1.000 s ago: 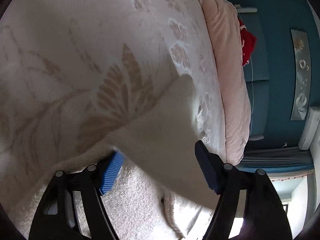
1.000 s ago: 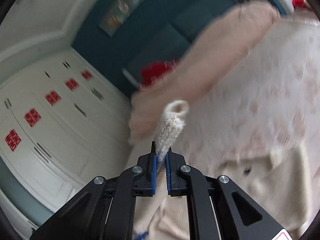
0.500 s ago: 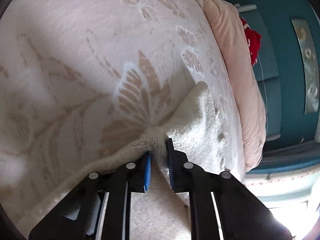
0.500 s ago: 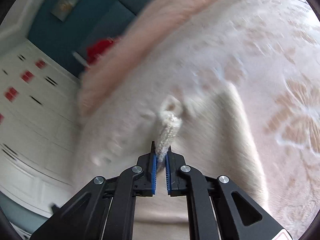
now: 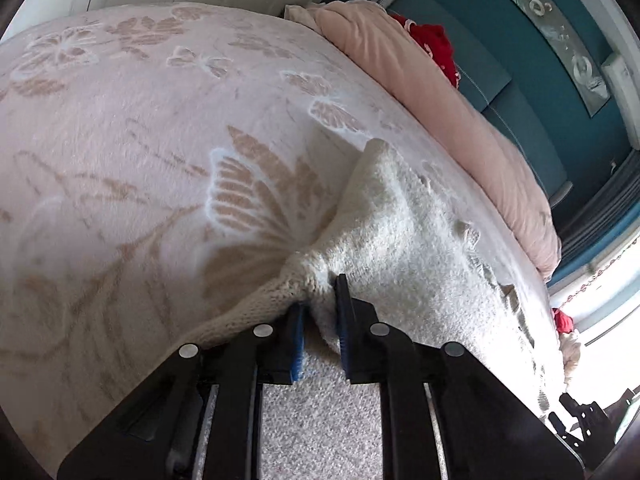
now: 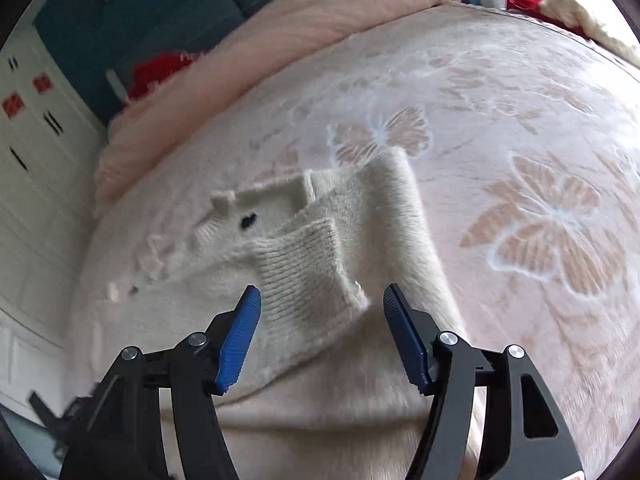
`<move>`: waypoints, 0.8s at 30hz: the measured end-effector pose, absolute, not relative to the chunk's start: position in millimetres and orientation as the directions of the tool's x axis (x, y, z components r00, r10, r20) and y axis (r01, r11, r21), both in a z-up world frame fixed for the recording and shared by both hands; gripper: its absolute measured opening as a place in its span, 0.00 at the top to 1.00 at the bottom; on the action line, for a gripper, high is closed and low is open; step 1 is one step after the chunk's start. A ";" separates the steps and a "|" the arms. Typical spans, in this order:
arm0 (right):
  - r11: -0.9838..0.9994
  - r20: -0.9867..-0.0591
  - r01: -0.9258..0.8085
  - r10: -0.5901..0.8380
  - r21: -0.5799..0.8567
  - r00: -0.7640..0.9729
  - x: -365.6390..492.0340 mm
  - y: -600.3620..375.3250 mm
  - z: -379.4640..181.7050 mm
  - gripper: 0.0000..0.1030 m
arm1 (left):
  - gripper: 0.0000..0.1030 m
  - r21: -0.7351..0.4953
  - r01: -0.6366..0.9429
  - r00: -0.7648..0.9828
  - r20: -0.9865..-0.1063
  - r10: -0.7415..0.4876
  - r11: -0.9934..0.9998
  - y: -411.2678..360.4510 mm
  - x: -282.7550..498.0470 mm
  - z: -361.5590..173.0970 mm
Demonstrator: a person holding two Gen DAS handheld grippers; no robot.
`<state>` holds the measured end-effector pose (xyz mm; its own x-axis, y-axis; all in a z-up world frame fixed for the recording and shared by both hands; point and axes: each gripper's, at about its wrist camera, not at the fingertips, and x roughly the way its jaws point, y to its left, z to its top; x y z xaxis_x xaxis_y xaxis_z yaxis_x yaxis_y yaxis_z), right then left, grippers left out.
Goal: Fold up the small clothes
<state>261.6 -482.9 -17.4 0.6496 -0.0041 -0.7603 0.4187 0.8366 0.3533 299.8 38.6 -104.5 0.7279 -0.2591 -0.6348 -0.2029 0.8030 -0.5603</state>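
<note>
Left hand-held gripper (image 5: 320, 320) pinches cream sweater (image 5: 400, 240).

A home bedroom: a bed under a butterfly-patterned blanket (image 5: 160, 152), a pink duvet (image 5: 440, 120), white wardrobe doors (image 6: 36, 168), a teal wall (image 5: 520, 40)

Fuzzy knit sweater (image 6: 392, 216), plush blanket (image 6: 520, 92)

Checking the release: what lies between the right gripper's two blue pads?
In the right wrist view, the right gripper is opening; the cream sweater's ribbed cuff lies flat between the pads, untouched.
</note>
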 end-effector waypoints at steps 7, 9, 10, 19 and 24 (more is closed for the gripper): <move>0.815 -0.709 0.417 -0.012 0.402 0.706 269.3 -494.1 -10.1 0.92 | 0.86 -0.549 -0.189 0.741 -0.624 -0.249 0.814 32.7 299.7 -107.1; 0.796 -0.727 0.465 -0.046 0.388 0.685 260.7 -503.7 -19.1 0.92 | 0.86 -0.551 -0.182 0.747 -0.616 -0.250 0.815 32.8 299.4 -109.0; 0.794 -0.785 0.493 -0.032 0.356 0.618 265.1 -506.4 -41.7 0.92 | 0.86 -0.545 -0.179 0.749 -0.615 -0.246 0.819 31.8 299.4 -109.7; 0.888 -0.654 0.331 -0.045 0.320 0.755 271.9 -424.4 34.8 0.83 | 0.86 -0.545 -0.171 0.762 -0.602 -0.241 0.821 28.1 296.0 -112.8; 0.911 -0.717 -0.085 0.372 0.403 0.590 368.3 -261.8 14.2 0.88 | 0.86 -0.551 -0.169 0.767 -0.594 -0.243 0.817 27.8 295.2 -113.5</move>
